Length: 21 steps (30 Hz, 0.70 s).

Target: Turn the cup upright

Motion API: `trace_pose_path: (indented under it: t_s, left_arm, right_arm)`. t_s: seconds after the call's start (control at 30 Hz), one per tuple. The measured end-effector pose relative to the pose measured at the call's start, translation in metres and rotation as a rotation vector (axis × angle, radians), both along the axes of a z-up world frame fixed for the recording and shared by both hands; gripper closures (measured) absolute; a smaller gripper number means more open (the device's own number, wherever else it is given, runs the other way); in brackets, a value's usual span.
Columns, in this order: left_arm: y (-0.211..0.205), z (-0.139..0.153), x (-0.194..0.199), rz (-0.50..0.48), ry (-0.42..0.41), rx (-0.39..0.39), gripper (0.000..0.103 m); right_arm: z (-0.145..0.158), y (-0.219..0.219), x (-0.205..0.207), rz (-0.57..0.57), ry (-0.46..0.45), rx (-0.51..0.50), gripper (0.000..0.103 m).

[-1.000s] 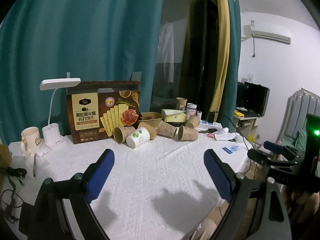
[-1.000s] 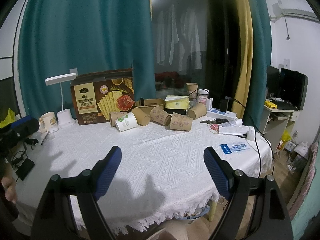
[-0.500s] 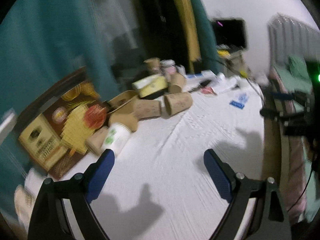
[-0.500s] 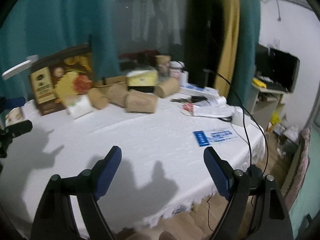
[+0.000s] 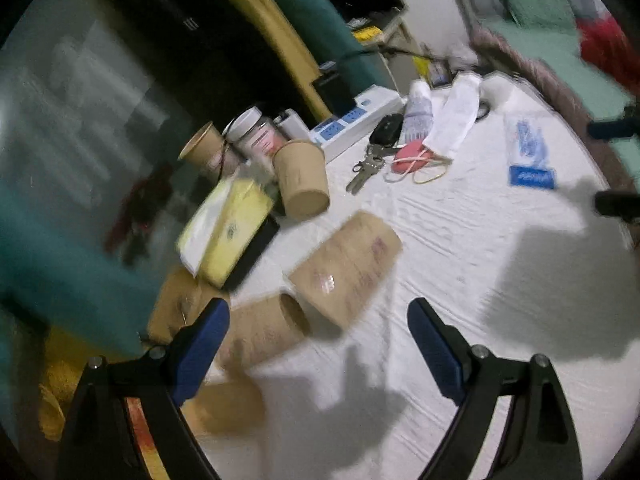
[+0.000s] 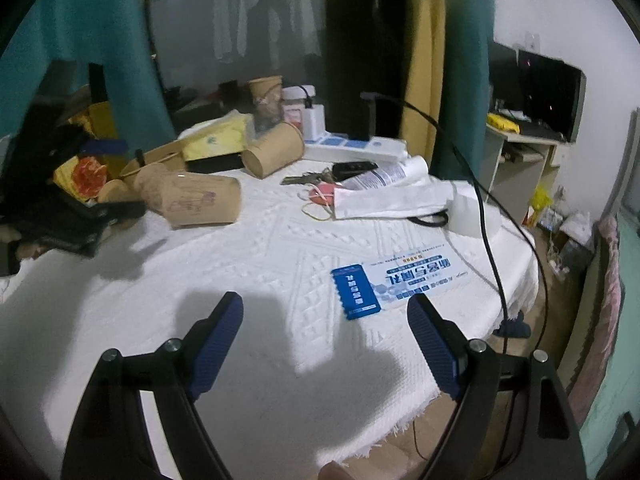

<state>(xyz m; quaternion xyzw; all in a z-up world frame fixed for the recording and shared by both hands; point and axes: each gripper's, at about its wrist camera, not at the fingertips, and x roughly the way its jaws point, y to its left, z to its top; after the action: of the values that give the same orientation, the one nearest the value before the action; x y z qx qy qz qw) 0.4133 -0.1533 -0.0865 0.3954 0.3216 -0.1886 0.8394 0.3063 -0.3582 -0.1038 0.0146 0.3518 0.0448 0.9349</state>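
Left gripper [image 5: 318,332] sat at the bottom of its frame, jaws wide apart, nothing between the pads; view blurred. Right gripper [image 6: 324,330] likewise, jaws wide apart and empty over bare white tablecloth [image 6: 256,264] covering the surface. Just past the left jaws, lower centre, lay the nearest tipped paper cup [image 5: 346,268] on its side, a second tipped cup [image 5: 260,330] touching or just beside it to the left, and more brown cups blurred at lower left. In the right view the same big cup [image 6: 200,200] lay on its side at middle left. Further back, another tipped cup [image 5: 302,178] rested beside a yellow tissue pack [image 5: 224,232]. Keys [image 5: 366,166], a pink item with rubber bands and a blue leaflet [image 6: 394,284] lay to the right. At the far edge one cup [image 6: 266,98] stood upright beside a jar. Judgement: task barely begun, no cup gripped or turned up; approach only, with grasp, rotation and set-down all left. Which cup was targeted could not be told, likely the nearest.
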Motion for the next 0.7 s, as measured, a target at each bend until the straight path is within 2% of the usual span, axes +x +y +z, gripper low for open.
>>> trace_pose_path:
  t_s: [0.17,0.3,0.43,0.53,0.57,0.6,0.63,0.7]
  left_arm:
    - [-0.029,-0.022,0.031,-0.139,0.054,0.15,0.012]
    - [-0.04,-0.038,0.05,-0.203,0.125,0.225,0.015]
    - [-0.052,-0.058,0.059,-0.262,0.161,0.321,0.015]
    - [-0.057,-0.068,0.056,-0.284,0.162,0.36,0.016]
    - [-0.057,-0.067,0.055,-0.291,0.156,0.358,0.02]
    - [-0.058,-0.065,0.054,-0.293,0.167,0.357,0.034]
    - [-0.058,-0.063,0.054,-0.286,0.169,0.361,0.04]
    - [-0.06,-0.061,0.054,-0.277,0.153,0.37,0.041]
  right_arm:
    - [-0.009,-0.009,0.007,-0.007,0.02,0.007,0.021]
    - [-0.008,-0.014,0.007,-0.011,0.011,0.012,0.021]
    - [-0.006,-0.006,0.002,-0.021,-0.038,-0.088,0.021]
    - [-0.006,-0.001,-0.003,0.013,-0.05,-0.087,0.021]
    - [-0.005,0.0,-0.004,0.022,-0.051,-0.083,0.021]
    - [-0.005,0.001,-0.006,0.028,-0.053,-0.084,0.021]
    - [-0.005,0.002,-0.008,0.031,-0.053,-0.086,0.021]
    - [-0.004,0.002,-0.012,0.03,-0.054,-0.082,0.021]
